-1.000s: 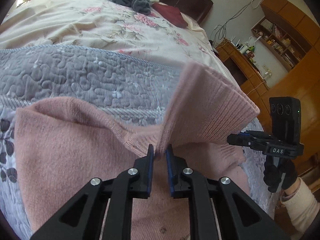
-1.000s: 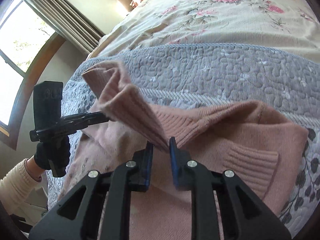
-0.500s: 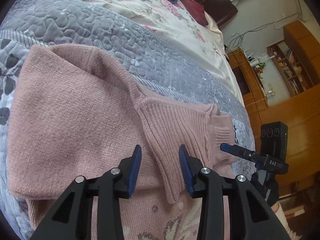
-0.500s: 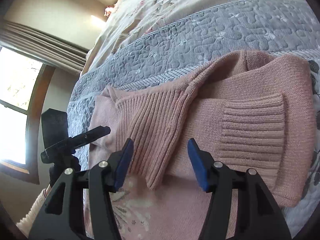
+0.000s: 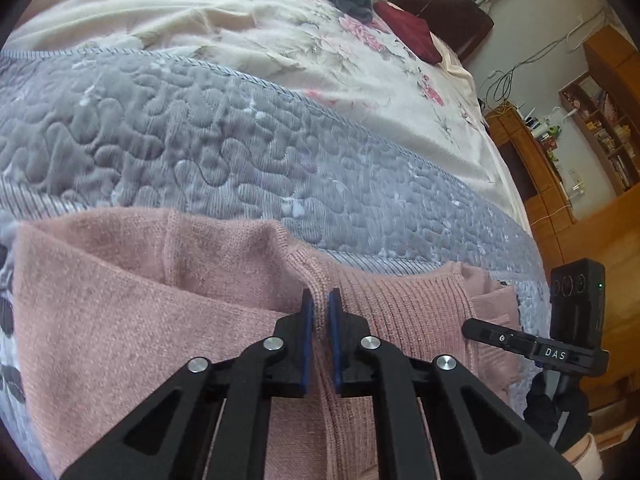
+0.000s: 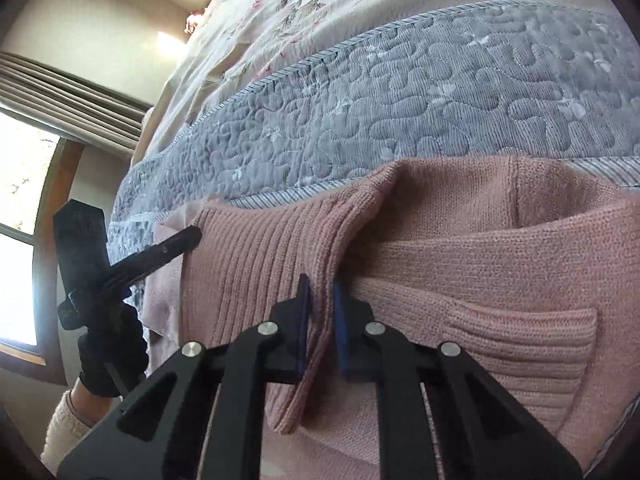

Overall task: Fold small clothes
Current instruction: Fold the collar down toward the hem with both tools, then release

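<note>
Pink sweater (image 5: pixel 132 320) is soft, light knit, floppy, and lies partly folded on the gray quilt (image 5: pixel 240 152) at the bed's near edge. Your left gripper (image 5: pixel 319 304) and right gripper (image 6: pixel 319 292) are both pinched narrow on ribbed folds. Take hold at the ribbed bands; they look thicker and less stretchy. Plain knit will likely sag and drag on the bumpy stitched quilt.

A home bedroom: a quilted bed (image 5: pixel 280 152), wooden shelving (image 5: pixel 600 120) and a curtained window (image 6: pixel 24 184).
</note>
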Demonstrator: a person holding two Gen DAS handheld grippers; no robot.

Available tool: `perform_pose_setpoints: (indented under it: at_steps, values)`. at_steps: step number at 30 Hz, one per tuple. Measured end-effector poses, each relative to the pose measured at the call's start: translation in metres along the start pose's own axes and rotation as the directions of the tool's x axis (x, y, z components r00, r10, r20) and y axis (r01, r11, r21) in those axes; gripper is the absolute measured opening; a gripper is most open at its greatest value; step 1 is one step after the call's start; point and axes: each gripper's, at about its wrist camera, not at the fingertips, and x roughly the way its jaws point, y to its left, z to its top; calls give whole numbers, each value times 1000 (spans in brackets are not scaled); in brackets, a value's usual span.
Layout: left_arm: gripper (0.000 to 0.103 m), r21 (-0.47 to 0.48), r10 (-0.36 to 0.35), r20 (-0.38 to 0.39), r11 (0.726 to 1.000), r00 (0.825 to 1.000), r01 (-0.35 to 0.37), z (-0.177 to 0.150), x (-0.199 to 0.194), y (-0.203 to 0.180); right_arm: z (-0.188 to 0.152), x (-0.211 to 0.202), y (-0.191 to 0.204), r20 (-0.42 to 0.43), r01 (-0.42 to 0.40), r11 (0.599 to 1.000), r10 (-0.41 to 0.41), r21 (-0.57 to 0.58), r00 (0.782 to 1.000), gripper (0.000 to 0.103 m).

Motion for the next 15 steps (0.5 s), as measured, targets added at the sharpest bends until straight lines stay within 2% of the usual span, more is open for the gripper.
perform_pose_setpoints:
  at_steps: [2, 4, 5, 6, 9, 11, 14, 15]
  values:
    - [11, 7, 24, -30, 1000, 999, -24, -4, 4, 0, -3, 6, 0, -13, 25, 1000, -25, -17, 1000, 11]
    - [14, -33, -17, -11, 999, 1000, 17, -12, -7, 4, -7, -1, 2, 3, 9, 1000, -9, -14, 1000, 16]
    - [24, -62, -44, -13, 997, 999, 43, -18, -13, 6, -11, -6, 3, 9, -14, 1000, 14, -5, 1000, 20]
    - [37, -80, -66, -9, 995, 998, 65, -24, -20, 8, -16, -11, 4, 12, -34, 999, 34, 2, 999, 29]
    - [50, -96, -81, -18, 992, 997, 79, -46, -33, 7, -34, -22, 9, 3, -41, 999, 41, 0, 999, 41]
    - [54, -111, -84, -48, 991, 995, 79, -59, -32, 6, -46, -19, 12, -29, -45, 999, 46, 11, 999, 41]
    - [49, -74, -76, -38, 995, 996, 73, -69, -33, -4, -57, -8, 14, -70, -25, 1000, 26, 19, 997, 39]
    - [23, -61, -77, -50, 995, 996, 74, -70, -31, -7, -58, -7, 14, -69, -14, 1000, 16, 16, 997, 27]
